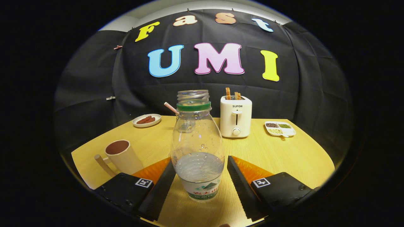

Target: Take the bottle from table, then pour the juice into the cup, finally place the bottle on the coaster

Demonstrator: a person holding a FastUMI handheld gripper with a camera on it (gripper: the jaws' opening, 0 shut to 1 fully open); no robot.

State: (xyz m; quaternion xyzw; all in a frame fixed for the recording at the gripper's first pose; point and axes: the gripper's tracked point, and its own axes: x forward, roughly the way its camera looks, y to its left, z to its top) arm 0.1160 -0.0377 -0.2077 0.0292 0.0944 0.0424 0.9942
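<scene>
A clear plastic bottle (197, 148) with a green neck ring and no cap stands upright on the wooden table (284, 154), about a third full of clear liquid. It sits between the fingertips of my gripper (200, 162). The left finger (161, 189) lies against its side, and a thin gap shows at the right finger (241, 186). The gripper is open around the bottle. A beige cup (121, 156) with a handle and a dark brown inside stands to the left, just beyond the left finger.
A white toaster (236, 116) with two slices of toast stands behind the bottle to the right. A small plate of sausages (146, 120) is at the back left, and a divided dish of grains (280, 128) at the back right. A striped stick (171, 108) pokes out behind the bottle.
</scene>
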